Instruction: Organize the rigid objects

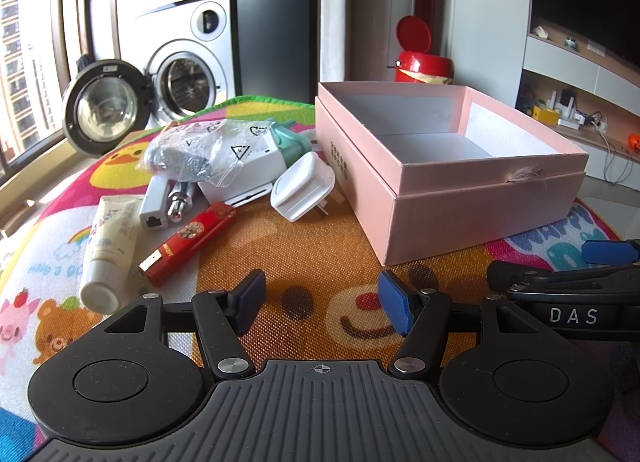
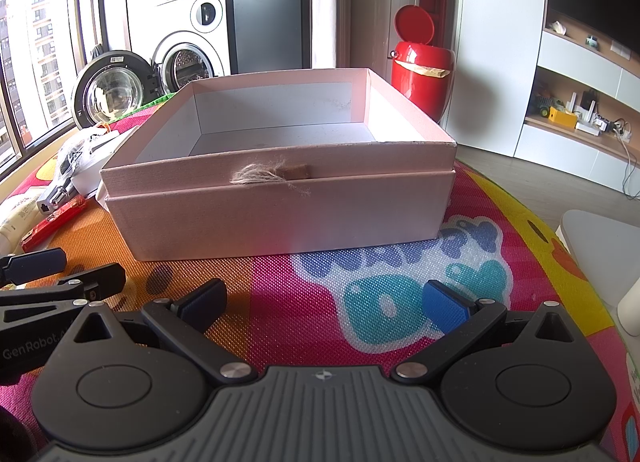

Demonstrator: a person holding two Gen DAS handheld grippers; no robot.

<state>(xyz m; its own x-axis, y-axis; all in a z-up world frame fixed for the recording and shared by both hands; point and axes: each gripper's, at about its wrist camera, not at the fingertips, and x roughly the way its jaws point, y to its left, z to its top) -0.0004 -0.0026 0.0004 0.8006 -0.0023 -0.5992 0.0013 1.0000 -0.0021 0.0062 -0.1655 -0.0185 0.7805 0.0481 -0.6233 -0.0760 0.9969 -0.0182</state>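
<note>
Cartoon-print mat (image 1: 320, 246) carries an empty pink box (image 1: 460, 166), with clutter left of it. Left tool (image 1: 322, 304) and right tool (image 2: 326, 304) hover released. Red lighter (image 1: 188, 240): light, stiff, slippery; grasp mid-body.

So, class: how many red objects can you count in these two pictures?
2: a red bin with its lid up behind the pink box, and a flat red pack on the mat left of the box. The pile may hide more.
</note>
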